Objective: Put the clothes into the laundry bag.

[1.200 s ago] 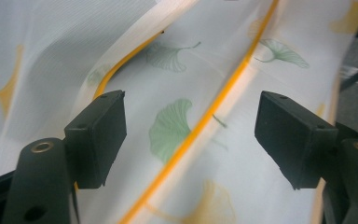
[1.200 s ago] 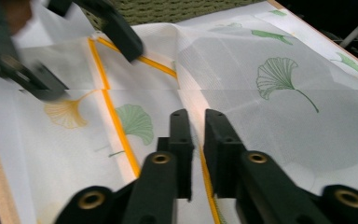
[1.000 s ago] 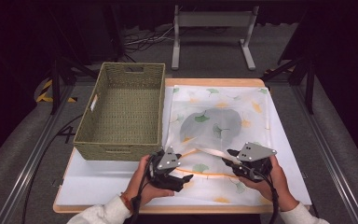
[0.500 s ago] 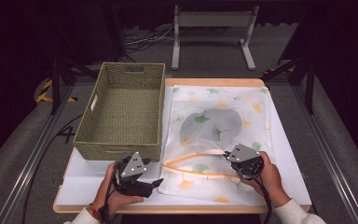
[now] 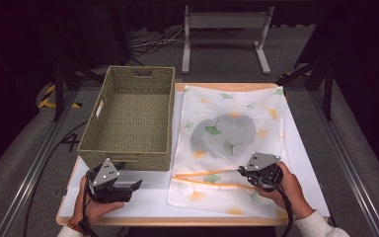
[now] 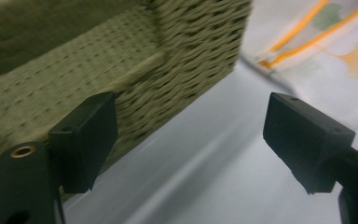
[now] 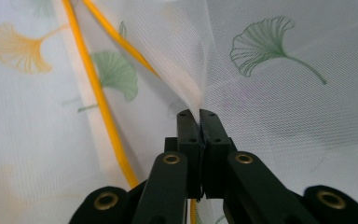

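**Right claw pinches the mesh bag; left claw stands free at the basket's near corner**

The mesh bag (image 5: 232, 143), white netting printed with green and orange leaves, lies flat over the right half of the white surface (image 5: 150, 195), running from the far edge almost to the near one. A grey garment (image 5: 222, 133) shows through it near the middle. Its orange-trimmed opening (image 5: 205, 174) lies across the lower part of the bag, gaping a little.

The right claw (image 5: 244, 173), at the lower right of the high view, is clenched on a fold of the netting just beside that orange trim. In the right gripper view the jaws meet with the mesh (image 7: 200, 93) drawn up into a peak between them.

The left claw (image 5: 135, 186) sits at the lower left, well apart from the bag, with its jaws spread and nothing between them; they have just been opening further. In the left gripper view the basket's wall (image 6: 121, 84) is close behind the left jaw.

The woven basket (image 5: 123, 153) fills the left half of the surface, its near wall just above the left claw. A bare white strip runs between the basket's near edge and the surface's front edge, and a narrower one between basket and bag.
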`<state>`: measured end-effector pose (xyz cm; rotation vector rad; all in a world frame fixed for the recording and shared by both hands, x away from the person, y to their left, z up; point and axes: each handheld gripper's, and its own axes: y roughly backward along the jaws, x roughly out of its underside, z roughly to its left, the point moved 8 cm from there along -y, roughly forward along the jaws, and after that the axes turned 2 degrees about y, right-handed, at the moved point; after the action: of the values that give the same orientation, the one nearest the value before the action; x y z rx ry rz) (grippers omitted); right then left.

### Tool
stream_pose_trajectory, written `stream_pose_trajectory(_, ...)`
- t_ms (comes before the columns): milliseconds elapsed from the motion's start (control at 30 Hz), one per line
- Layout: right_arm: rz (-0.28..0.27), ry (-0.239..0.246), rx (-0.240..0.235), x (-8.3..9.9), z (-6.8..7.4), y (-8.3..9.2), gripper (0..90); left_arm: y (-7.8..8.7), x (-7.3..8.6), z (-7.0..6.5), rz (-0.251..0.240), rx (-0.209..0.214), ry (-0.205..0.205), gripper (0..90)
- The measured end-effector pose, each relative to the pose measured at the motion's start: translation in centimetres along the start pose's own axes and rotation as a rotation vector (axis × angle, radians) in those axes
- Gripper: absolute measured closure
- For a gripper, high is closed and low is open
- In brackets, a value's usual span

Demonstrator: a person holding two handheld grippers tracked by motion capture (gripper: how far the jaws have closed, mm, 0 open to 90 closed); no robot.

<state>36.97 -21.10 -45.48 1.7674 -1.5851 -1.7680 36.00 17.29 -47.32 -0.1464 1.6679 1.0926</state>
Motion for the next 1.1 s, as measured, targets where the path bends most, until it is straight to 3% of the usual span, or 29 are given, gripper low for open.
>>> stream_pose_trajectory(133,0.039,0.007,-0.017,0.9,0.0,-0.9,88.8,0.3,0.4,0.8,-0.019,0.003,0.025,18.8)
stream_pose_trajectory(200,0.048,-0.015,-0.03,1.3,-0.2,-1.1,88.8,0.3,0.4,0.8,-0.019,0.002,0.027,17.5)
stream_pose_trajectory(333,0.066,-0.025,-0.035,1.9,-0.4,-1.4,88.8,0.8,-0.1,-0.1,-0.064,0.036,0.006,16.6)
stream_pose_trajectory(500,0.094,-0.042,-0.054,2.9,-0.7,-2.1,88.5,1.3,0.0,-0.9,-0.082,0.031,0.02,15.4)
stream_pose_trajectory(733,0.087,-0.091,-0.095,3.6,-0.6,-2.1,87.3,2.1,0.6,-0.7,-0.103,0.022,0.056,14.9)
stream_pose_trajectory(800,0.089,-0.095,-0.11,3.8,-0.6,-2.0,87.5,2.1,0.7,-0.4,-0.096,0.003,0.056,14.7)
stream_pose_trajectory(900,0.089,-0.1,-0.138,3.9,-0.4,-1.7,82.9,2.2,0.9,-0.1,-0.09,-0.009,0.063,14.0)
stream_pose_trajectory(1100,0.085,-0.098,-0.138,4.2,-0.2,-1.4,82.5,2.2,0.8,-0.1,-0.095,-0.006,0.059,13.9)
